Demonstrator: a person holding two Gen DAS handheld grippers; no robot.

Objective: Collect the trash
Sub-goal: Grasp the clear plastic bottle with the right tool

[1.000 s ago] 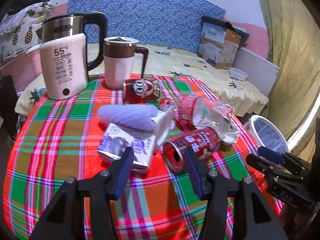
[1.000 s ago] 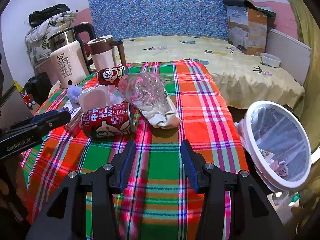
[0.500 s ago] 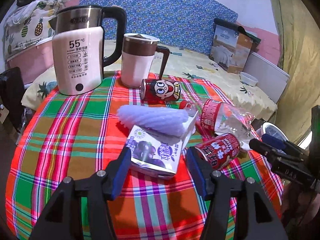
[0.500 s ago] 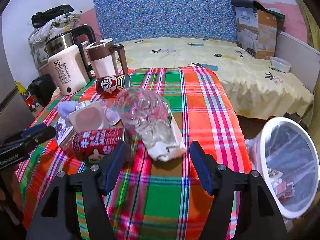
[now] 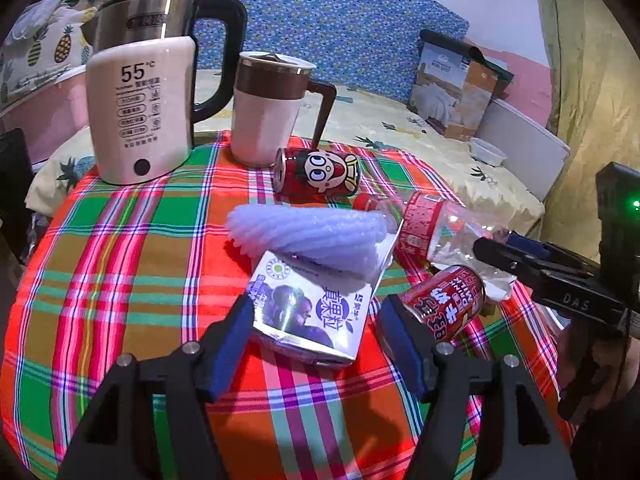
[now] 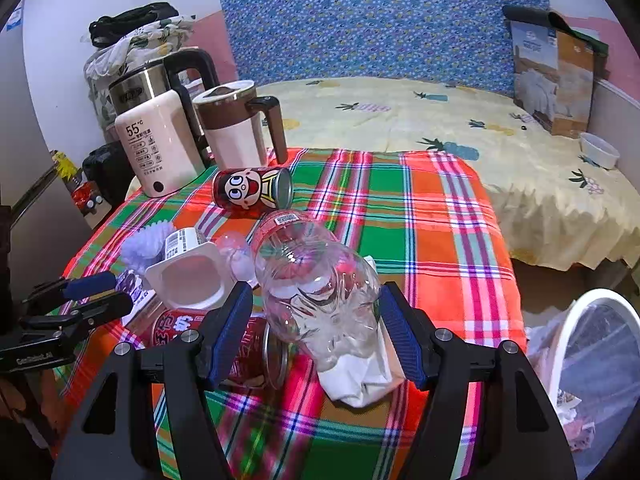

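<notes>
Trash lies on the plaid tablecloth [image 5: 120, 280]. My left gripper [image 5: 316, 340] is open, its jaws on either side of the near end of a purple milk carton [image 5: 308, 312]. A lilac foam sleeve [image 5: 308, 236] lies on the carton. A red can [image 5: 444, 304] lies right of it, and a cartoon-face can [image 5: 316, 176] lies behind. My right gripper [image 6: 316, 336] is open around the base of a crushed clear bottle [image 6: 316, 284], over a white tissue [image 6: 360, 380]. A white yogurt cup [image 6: 192, 276] lies to its left.
A kettle [image 5: 136, 108] and a lidded mug [image 5: 268, 108] stand at the table's back left. A white-rimmed trash bin [image 6: 596, 360] with litter sits below the table's right edge. A bed [image 6: 440, 120] lies behind the table.
Both grippers have moved forward. The left one now straddles the milk carton instead of the gap beside the red can. The right one has closed in around the bottle's base.
</notes>
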